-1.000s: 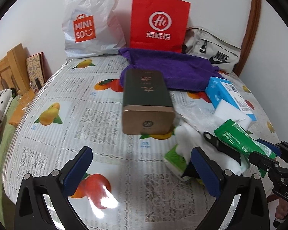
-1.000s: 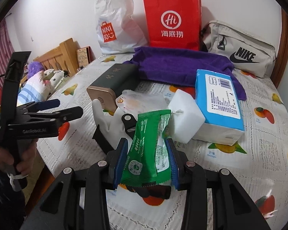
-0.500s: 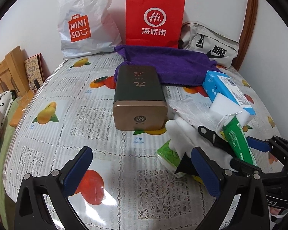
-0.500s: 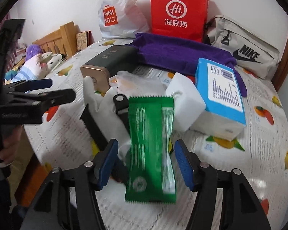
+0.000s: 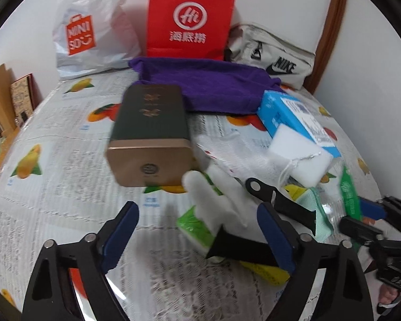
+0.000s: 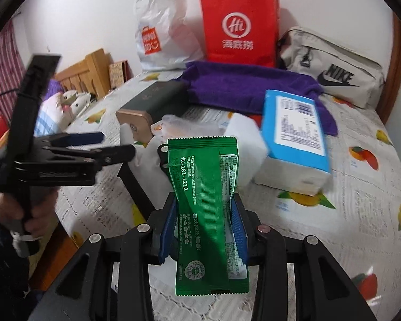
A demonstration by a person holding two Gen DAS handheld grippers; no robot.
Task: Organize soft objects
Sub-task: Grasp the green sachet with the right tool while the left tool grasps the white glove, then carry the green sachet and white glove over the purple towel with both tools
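Note:
A green foil packet (image 6: 203, 214) stands upright between the blue pads of my right gripper (image 6: 203, 203); its jaws are closing and the pads pinch the packet's middle. In the left wrist view the same packet (image 5: 349, 195) shows edge-on at the right. My left gripper (image 5: 197, 211) hangs low over a white glove (image 5: 214, 195) and a black-handled tool (image 5: 280, 203); its jaws are closing but stand wide, and the pads touch nothing. A white foam block (image 5: 299, 157) lies beyond, against a blue tissue pack (image 5: 288, 115).
A dark green tin (image 5: 149, 123) with a gold end lies mid-table, and a purple towel (image 5: 208, 88) behind it. A red paper bag (image 5: 189, 18), a white plastic bag (image 5: 91, 26) and a grey Nike bag (image 5: 275, 53) line the wall. Left of the table is a wooden headboard (image 6: 91, 69).
The right jaws opened around the green packet half a second ago and have closed on it again. The left gripper came nearer the glove and its jaws have narrowed.

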